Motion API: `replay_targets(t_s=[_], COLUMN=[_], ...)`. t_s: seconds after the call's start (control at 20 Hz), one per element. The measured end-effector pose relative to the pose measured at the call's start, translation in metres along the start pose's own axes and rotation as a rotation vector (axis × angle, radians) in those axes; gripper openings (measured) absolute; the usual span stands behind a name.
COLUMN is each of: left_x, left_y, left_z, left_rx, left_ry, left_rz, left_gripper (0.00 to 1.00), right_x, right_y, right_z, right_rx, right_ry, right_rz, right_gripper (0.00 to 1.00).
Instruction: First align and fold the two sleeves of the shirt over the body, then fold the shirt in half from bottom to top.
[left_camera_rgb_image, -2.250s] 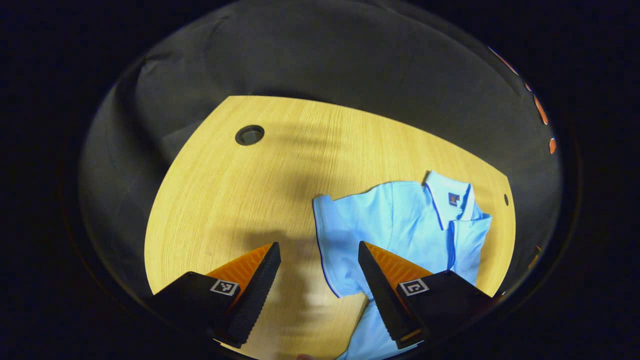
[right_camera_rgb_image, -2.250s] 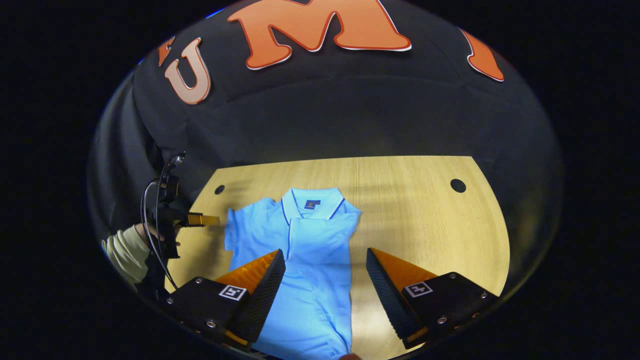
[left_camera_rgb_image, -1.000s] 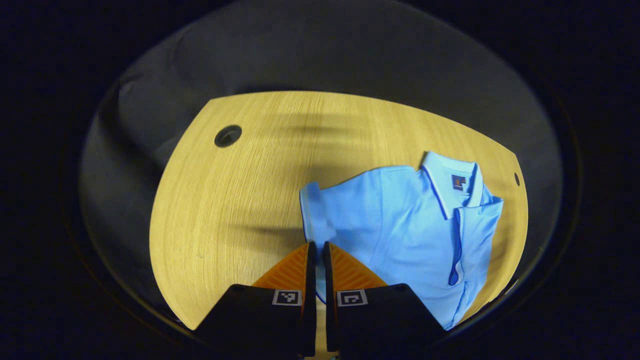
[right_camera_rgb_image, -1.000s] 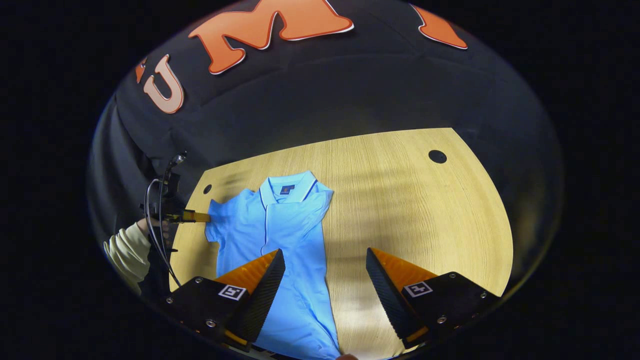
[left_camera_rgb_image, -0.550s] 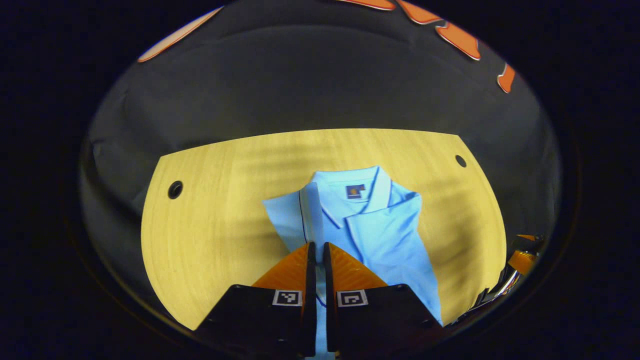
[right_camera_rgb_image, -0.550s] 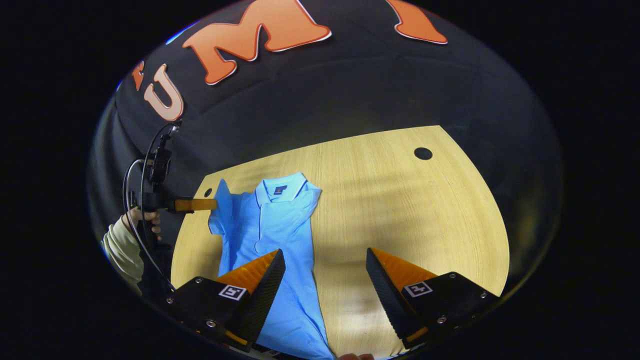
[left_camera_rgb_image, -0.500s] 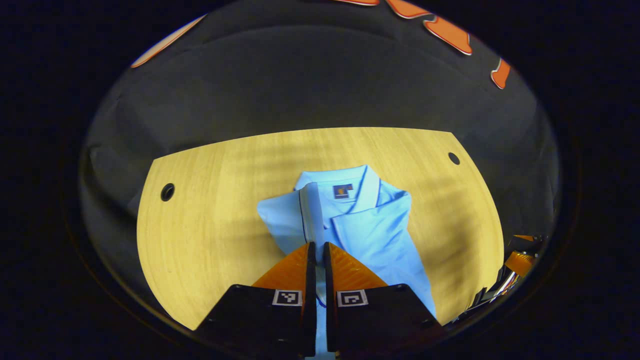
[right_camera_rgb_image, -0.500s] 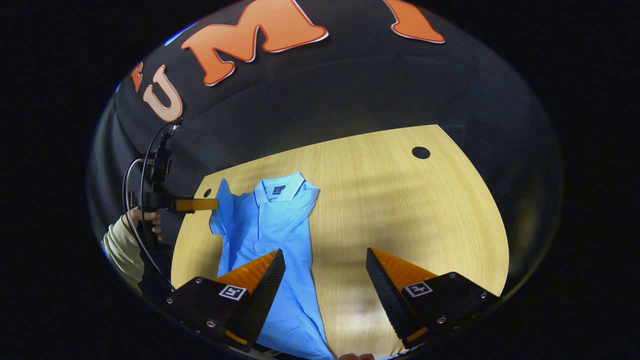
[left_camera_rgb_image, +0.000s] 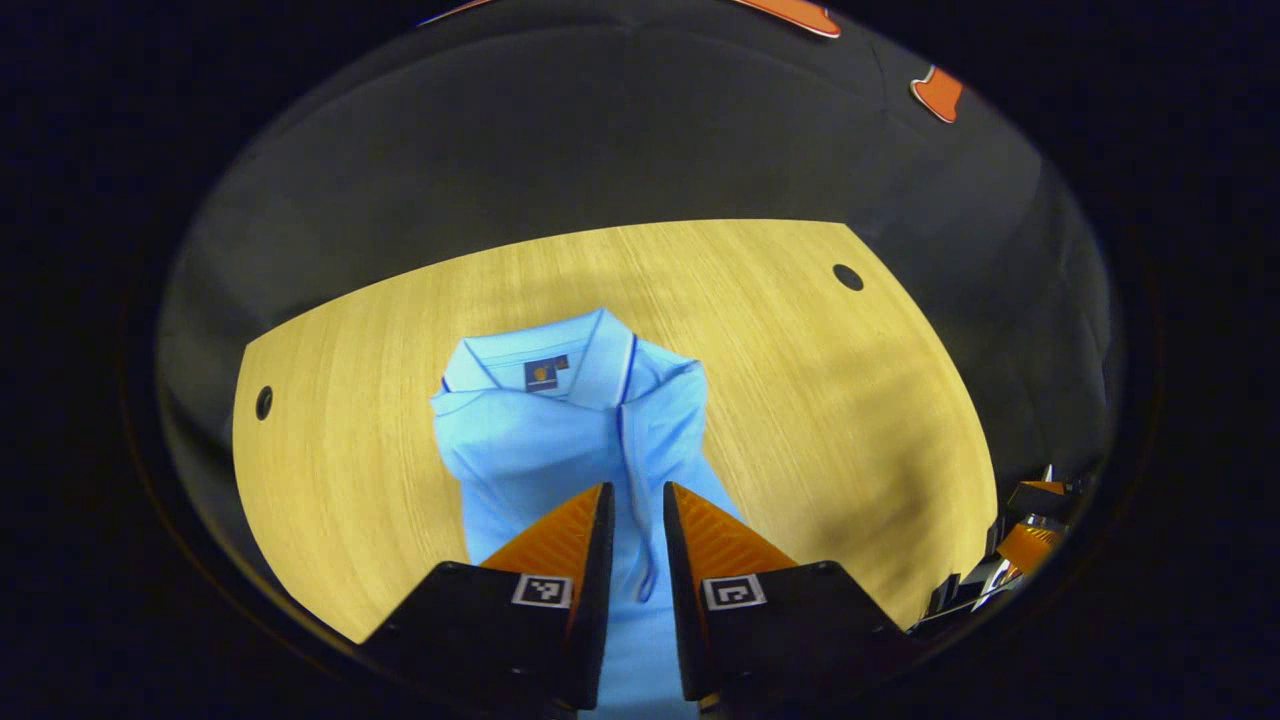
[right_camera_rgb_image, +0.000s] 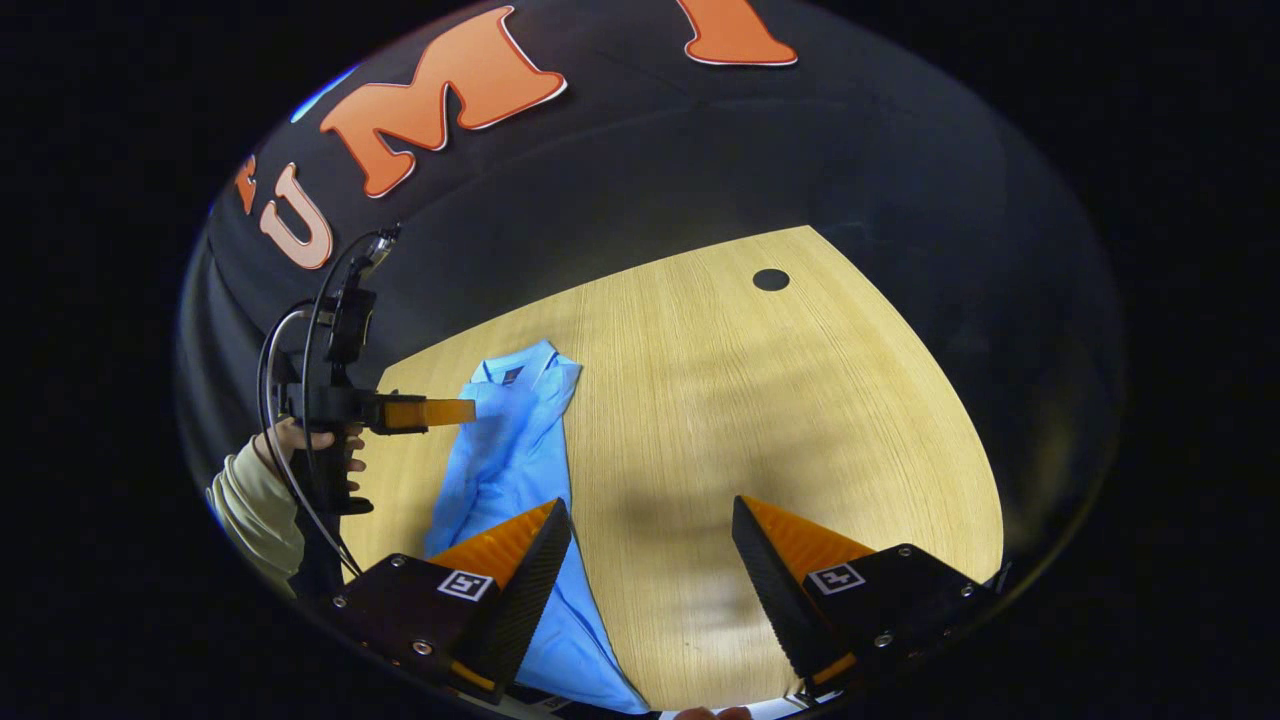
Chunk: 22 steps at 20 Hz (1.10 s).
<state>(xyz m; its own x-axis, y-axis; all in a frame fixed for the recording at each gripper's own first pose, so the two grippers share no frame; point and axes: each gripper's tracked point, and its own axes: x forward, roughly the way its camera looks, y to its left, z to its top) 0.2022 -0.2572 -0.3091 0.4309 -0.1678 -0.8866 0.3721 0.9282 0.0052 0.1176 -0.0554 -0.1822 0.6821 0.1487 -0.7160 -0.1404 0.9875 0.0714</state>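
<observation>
While a person's hand (right_camera_rgb_image: 300, 440) in a pale sleeve (right_camera_rgb_image: 245, 510) grips its handle at the left edge of the right gripper view, the left gripper (right_camera_rgb_image: 470, 411) reaches over the light blue shirt (right_camera_rgb_image: 510, 470), its tips above the folded cloth near the collar (right_camera_rgb_image: 525, 372). In the left gripper view that gripper (left_camera_rgb_image: 632, 500) has its fingers drawn close with only a narrow gap between them; a thin fold of fabric runs down through that gap, but whether both fingers press on it cannot be told. The shirt (left_camera_rgb_image: 560, 440) lies on the wooden table (left_camera_rgb_image: 800, 400), collar (left_camera_rgb_image: 545, 360) at the far end and the body running toward the camera, with a sleeve folded in over the chest. A round hole (left_camera_rgb_image: 263, 402) sits near the table's left edge and another hole (left_camera_rgb_image: 848, 277) toward its far right. In the right gripper view, to the right of the shirt, the table (right_camera_rgb_image: 760, 420) is bare wood with a dark hole (right_camera_rgb_image: 770, 280) near its far edge. The right gripper (right_camera_rgb_image: 650, 520) hangs above the tabletop with its fingers spread wide and nothing between them, its left finger (right_camera_rgb_image: 520, 570) over the shirt's lower part.
</observation>
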Motion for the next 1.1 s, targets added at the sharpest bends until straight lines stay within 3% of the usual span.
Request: replay_targets(t_s=[0.05,0.2,0.35,0.6,0.9,1.1], left_x=[-0.002,-0.020,-0.048,-0.087,-0.113,-0.139], left_y=[-0.002,-0.002,0.016,0.085,0.164,0.181], left_z=[-0.002,-0.015,-0.039,-0.100,-0.207,-0.279], left_rx=[0.005,-0.026,-0.059,-0.115,-0.246,-0.242], left_ry=[-0.006,-0.017,-0.032,-0.031,0.047,0.107], left_rz=[-0.001,-0.013,-0.003,0.067,0.123,0.142], left_gripper=[0.43,1.00,1.00,1.00,1.00,1.00], right_x=[0.001,0.001,0.005,0.018,0.023,0.011], right_y=[0.000,0.002,0.015,0.047,0.076,0.069], right_z=[0.000,-0.008,-0.024,-0.054,-0.114,-0.172], right_rx=[-0.003,-0.023,-0.070,-0.113,-0.198,-0.219], right_ry=[0.003,0.016,0.056,0.124,0.239,0.342], right_rz=[-0.005,-0.015,-0.015,-0.009,-0.029,-0.062], right_gripper=[0.99,0.99,0.98,0.99,0.99,0.99])
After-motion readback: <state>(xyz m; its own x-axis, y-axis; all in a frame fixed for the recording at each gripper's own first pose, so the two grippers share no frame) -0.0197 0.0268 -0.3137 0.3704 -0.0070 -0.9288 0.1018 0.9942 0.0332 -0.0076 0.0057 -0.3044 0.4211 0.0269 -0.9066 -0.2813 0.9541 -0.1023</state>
